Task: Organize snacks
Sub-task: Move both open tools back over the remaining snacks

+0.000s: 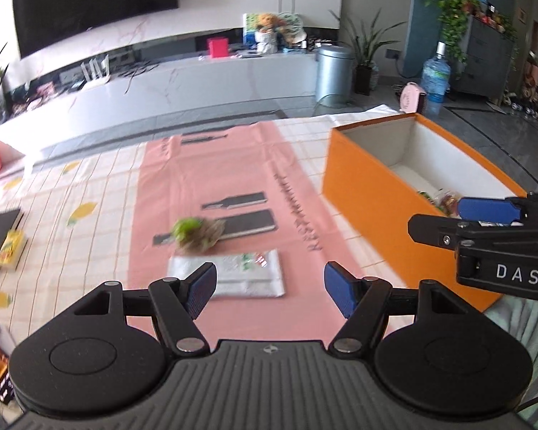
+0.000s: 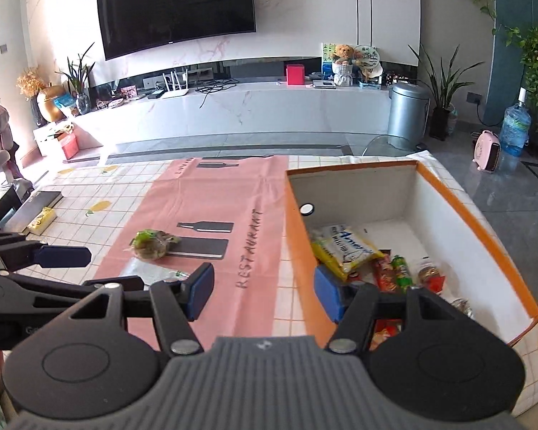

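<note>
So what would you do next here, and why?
Probably lower the left tool onto the silvery packet just ahead of it. Both tools look open and empty, the orange box already holds several snacks, and two snacks remain on the pink mat: that packet and a green-and-brown snack behind it. The packet lies nearest.

A matt pink paper runner (image 2: 211, 222) printed with black bottles lies over a checked cloth (image 2: 100, 193) on the bench. The orange box (image 2: 498, 247) looks like smooth card, white inside, holding glossy plastic snack packets (image 2: 348, 251). A crinkled silvery foil pouch (image 1: 247, 276) gleams nearby. The fingers (image 1: 201, 294) carry ribbed blue pads on matt black plastic.
</note>
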`<state>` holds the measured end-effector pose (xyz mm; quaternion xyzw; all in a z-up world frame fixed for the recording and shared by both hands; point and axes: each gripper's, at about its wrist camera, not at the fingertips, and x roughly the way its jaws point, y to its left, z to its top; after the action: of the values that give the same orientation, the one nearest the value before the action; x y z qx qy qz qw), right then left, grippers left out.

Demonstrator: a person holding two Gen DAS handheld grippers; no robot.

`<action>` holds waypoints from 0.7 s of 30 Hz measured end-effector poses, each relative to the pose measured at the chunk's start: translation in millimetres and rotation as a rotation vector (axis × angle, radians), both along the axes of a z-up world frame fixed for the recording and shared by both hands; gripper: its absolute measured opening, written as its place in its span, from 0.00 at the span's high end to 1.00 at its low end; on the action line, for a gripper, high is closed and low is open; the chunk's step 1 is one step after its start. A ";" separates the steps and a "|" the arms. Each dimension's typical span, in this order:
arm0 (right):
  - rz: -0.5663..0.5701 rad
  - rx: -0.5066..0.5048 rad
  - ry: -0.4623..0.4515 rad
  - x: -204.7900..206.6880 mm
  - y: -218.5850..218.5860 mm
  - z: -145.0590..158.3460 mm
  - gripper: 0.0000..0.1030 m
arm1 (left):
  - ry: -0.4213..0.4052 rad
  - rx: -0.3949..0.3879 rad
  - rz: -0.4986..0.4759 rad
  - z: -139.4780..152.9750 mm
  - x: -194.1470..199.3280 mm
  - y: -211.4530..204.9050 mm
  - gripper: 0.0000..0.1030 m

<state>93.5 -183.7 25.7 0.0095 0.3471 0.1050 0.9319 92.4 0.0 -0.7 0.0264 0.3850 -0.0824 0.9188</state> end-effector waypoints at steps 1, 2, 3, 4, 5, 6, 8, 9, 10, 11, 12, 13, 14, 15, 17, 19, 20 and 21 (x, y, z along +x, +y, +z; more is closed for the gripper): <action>0.001 0.003 0.004 -1.7 6.7 -5.7 0.42 | 0.005 -0.011 0.012 -2.9 -2.2 7.7 0.20; 0.001 0.005 0.009 -3.2 13.0 -11.7 0.42 | 0.009 -0.023 0.020 -5.8 -3.4 14.1 0.19; -0.001 0.008 0.018 -3.7 19.5 -17.5 0.42 | 0.016 -0.038 0.028 -10.1 -6.1 22.7 0.19; 0.001 0.012 0.030 -4.2 26.0 -24.0 0.42 | 0.022 -0.049 0.035 -13.8 -8.6 30.0 0.19; 0.000 0.017 0.044 -3.4 32.3 -30.7 0.42 | 0.027 -0.056 0.040 -16.9 -10.2 36.6 0.19; 0.000 0.021 0.057 -2.7 37.3 -37.5 0.42 | 0.030 -0.061 0.046 -19.6 -11.8 42.8 0.19; 0.003 0.017 0.077 -1.8 48.4 -50.5 0.42 | 0.036 -0.072 0.057 -25.2 -13.8 53.5 0.19; 0.007 0.009 0.086 -0.5 53.7 -55.5 0.42 | 0.042 -0.081 0.062 -28.1 -13.6 58.8 0.19; 0.014 0.000 0.096 0.5 59.4 -61.3 0.42 | 0.048 -0.089 0.067 -31.1 -12.1 63.0 0.19; 0.021 -0.004 0.104 2.5 63.4 -65.8 0.42 | 0.056 -0.100 0.072 -34.6 -10.9 68.0 0.19; 0.029 -0.009 0.112 3.4 68.4 -70.7 0.42 | 0.064 -0.109 0.076 -37.6 -10.1 72.1 0.19; 0.035 -0.015 0.119 5.3 72.4 -74.4 0.42 | 0.073 -0.118 0.081 -41.3 -9.5 76.7 0.19; 0.041 -0.021 0.124 7.2 75.8 -77.6 0.42 | 0.081 -0.127 0.087 -44.8 -8.0 81.1 0.19; 0.047 -0.030 0.128 8.9 80.0 -81.1 0.42 | 0.088 -0.136 0.092 -48.2 -7.2 84.8 0.19; 0.055 -0.046 0.137 13.9 84.7 -86.7 0.41 | 0.100 -0.147 0.100 -55.0 -4.8 89.7 0.19; 0.062 -0.059 0.149 21.5 88.6 -91.9 0.39 | 0.108 -0.155 0.103 -60.2 -2.6 93.6 0.19; 0.068 -0.067 0.152 25.2 90.2 -94.2 0.38 | 0.113 -0.158 0.105 -62.7 -1.3 95.2 0.19; 0.075 -0.078 0.157 30.3 92.4 -96.5 0.38 | 0.121 -0.160 0.110 -65.3 1.0 96.9 0.19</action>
<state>123.8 -91.3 -70.8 -0.0315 0.4229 0.1253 0.8969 93.4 96.9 -66.0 -0.0734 0.4328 -0.0640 0.8962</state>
